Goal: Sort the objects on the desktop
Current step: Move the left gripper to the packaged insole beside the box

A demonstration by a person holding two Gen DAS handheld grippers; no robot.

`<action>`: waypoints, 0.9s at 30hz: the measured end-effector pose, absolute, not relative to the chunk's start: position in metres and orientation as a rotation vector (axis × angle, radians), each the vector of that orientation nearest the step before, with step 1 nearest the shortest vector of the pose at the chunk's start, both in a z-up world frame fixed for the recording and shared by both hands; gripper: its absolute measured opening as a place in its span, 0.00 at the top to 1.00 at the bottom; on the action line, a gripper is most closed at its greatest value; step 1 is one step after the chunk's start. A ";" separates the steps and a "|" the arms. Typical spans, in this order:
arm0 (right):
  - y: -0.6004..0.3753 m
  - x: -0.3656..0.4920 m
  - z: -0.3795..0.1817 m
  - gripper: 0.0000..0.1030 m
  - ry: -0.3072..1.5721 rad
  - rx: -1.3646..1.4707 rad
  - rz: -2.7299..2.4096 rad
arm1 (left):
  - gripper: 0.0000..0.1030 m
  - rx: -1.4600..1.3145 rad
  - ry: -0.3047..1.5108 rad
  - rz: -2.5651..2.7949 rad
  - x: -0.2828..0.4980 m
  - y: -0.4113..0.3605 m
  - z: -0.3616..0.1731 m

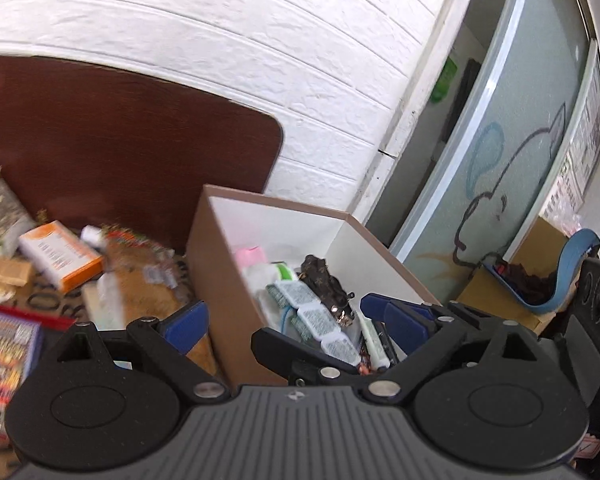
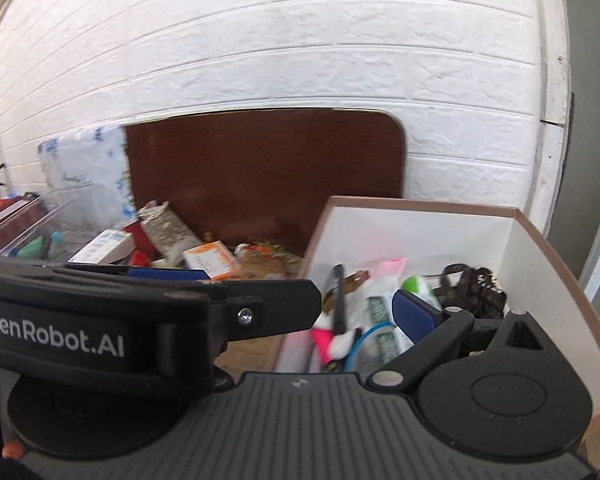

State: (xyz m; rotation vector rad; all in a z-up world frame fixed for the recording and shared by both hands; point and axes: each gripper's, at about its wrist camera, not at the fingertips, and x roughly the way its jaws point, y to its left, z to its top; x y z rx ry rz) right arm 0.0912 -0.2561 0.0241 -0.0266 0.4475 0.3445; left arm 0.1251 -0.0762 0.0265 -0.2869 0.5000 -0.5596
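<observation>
Brown card formed the outside of the open box (image 1: 210, 280), white within, which sat at lower centre of the left wrist view. Inside it lay blister packs (image 1: 314, 318), a dark patterned pouch (image 1: 327, 286) and a pink item (image 1: 251, 256). The left gripper (image 1: 284, 320) stood wide open, holding nothing, one blue pad on either side of the box's near wall. At lower left, an orange-and-white carton (image 1: 60, 254) lay among blurred clutter on the dark wood table (image 1: 120, 128).

The right gripper (image 2: 300, 292) seemed open and empty over the box (image 2: 520, 216), though its left finger was partly hidden.
</observation>
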 end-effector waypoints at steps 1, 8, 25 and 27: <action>-0.251 0.084 0.022 0.06 0.442 -0.039 0.352 | 0.05 -0.302 0.499 -0.549 0.118 -0.071 0.023; -0.216 0.045 0.008 0.06 0.397 -0.122 0.401 | 0.05 -0.404 0.521 -0.496 0.083 -0.035 -0.001; -0.151 0.033 -0.064 0.20 0.398 -0.401 0.432 | 0.06 -0.479 0.611 -0.343 0.089 0.017 -0.054; -0.146 0.041 -0.072 0.22 0.395 -0.457 0.404 | 0.07 -0.473 0.622 -0.356 0.101 0.014 -0.058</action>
